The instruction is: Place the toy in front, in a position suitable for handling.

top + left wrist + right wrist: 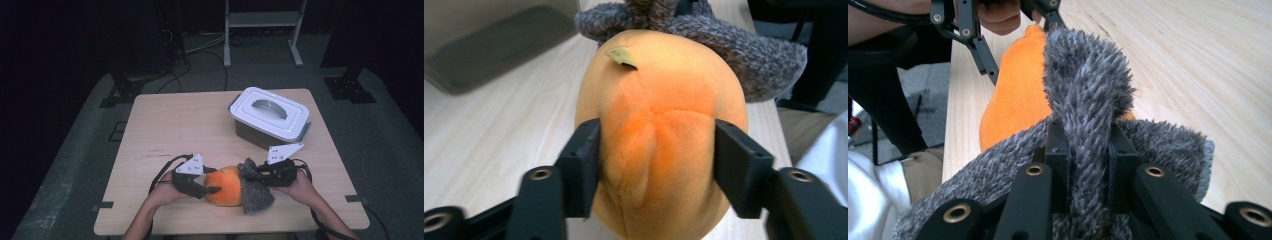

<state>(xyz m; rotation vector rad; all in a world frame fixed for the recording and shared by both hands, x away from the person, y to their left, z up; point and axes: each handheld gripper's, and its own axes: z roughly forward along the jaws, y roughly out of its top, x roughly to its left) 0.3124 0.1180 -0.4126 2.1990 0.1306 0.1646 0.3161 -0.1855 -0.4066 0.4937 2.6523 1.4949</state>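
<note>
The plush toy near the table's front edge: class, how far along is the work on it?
Done: both grippers have a hold. The left gripper clamps the orange plush toy; the right gripper pinches its grey furry part. In hand: holding the toy from both ends. Left, probably: the white lidded box is shut, the toy outside it.

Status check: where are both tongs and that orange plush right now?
Left tongs clamped on the orange plush. Right tongs pinching its grey fuzzy part. Plush at near table edge. Lidded bin behind, clear.

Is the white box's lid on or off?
On. The white lid sits flat on top of the box, its grey handle facing up.
</note>
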